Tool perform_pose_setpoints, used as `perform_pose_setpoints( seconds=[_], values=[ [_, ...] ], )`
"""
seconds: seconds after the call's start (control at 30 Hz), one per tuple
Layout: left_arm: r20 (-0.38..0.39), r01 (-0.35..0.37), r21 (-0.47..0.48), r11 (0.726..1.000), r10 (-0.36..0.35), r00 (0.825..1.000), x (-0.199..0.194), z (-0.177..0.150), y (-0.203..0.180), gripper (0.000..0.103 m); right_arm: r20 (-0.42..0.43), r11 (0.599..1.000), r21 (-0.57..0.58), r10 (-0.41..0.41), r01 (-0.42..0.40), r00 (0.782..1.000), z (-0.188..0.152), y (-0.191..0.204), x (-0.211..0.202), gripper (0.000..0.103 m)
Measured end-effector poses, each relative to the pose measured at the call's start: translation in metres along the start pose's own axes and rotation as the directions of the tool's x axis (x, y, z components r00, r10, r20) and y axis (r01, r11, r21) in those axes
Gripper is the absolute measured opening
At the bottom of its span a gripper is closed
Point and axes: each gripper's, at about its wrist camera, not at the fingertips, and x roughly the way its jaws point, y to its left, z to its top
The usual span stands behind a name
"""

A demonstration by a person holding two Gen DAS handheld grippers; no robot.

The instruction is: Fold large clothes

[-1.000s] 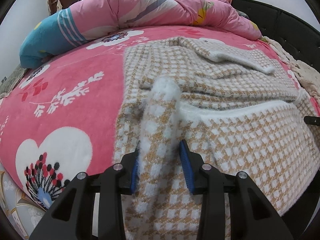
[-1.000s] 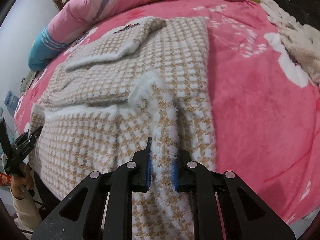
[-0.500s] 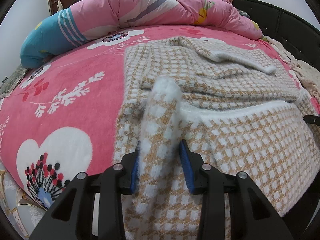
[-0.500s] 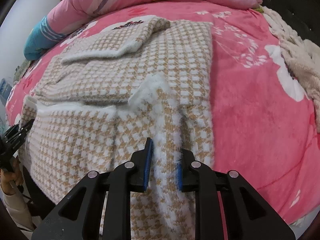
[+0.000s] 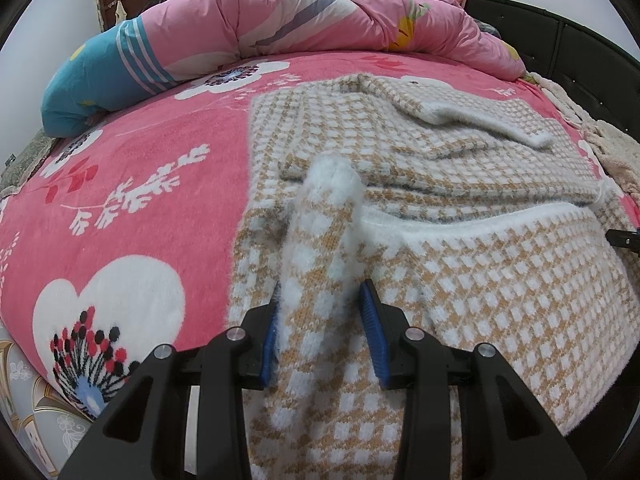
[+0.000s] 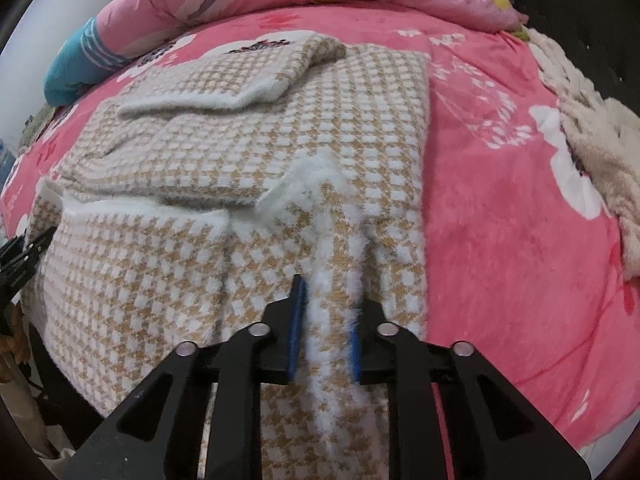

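Observation:
A tan-and-white houndstooth knit sweater (image 5: 460, 168) lies on the pink bed, sleeves folded across its body; it also shows in the right wrist view (image 6: 280, 140). Its fuzzy white hem is folded partway up over the body. My left gripper (image 5: 322, 304) has its blue pads on either side of a raised fold of the hem's left corner. My right gripper (image 6: 328, 304) holds its jaws slightly apart around the hem's right corner, the fabric loose between the pads. The left gripper's tip shows at the left edge of the right wrist view (image 6: 24, 252).
A pink floral bedsheet (image 5: 132, 184) covers the bed. A rolled pink and blue quilt (image 5: 280, 20) lies along the far side. A cream fluffy blanket (image 6: 592, 152) lies at the right edge. A dark bed frame (image 5: 580, 52) rises at the right.
The right gripper's jaws have opened from a tight pinch to a wider gap around the hem. The folded hem has moved a little farther up the sweater. The left gripper's hold looks unchanged.

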Motion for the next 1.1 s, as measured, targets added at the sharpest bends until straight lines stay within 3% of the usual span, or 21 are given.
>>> perform_pose_setpoints(
  seconds=[0.2,0.37,0.53,0.8,1.1],
  values=[
    [0.014,-0.012,0.002,1.0,0.012,1.0,0.0,0.002,0.0,0.036,0.044,1.0,-0.015,-0.02,0.021,0.999,-0.005,0.011,-0.015,0.009],
    [0.049,-0.028,0.005,1.0,0.028,0.998,-0.01,0.001,0.001,0.021,0.08,1.0,-0.017,-0.017,0.019,0.997,-0.012,0.014,-0.03,0.007],
    [0.123,-0.01,0.017,1.0,0.008,0.992,-0.032,-0.003,0.0,0.016,0.138,1.0,-0.005,-0.006,0.007,0.99,-0.017,0.013,-0.053,0.007],
    [0.304,-0.048,0.074,0.996,0.024,0.953,-0.09,-0.025,-0.009,0.014,0.256,0.999,0.029,0.025,-0.034,0.966,-0.037,0.006,-0.097,0.006],
    [0.4,-0.06,0.057,0.997,0.032,0.916,-0.129,-0.017,-0.01,0.012,0.362,0.998,0.027,0.046,-0.06,0.931,-0.031,0.003,-0.131,0.006]
  ],
)
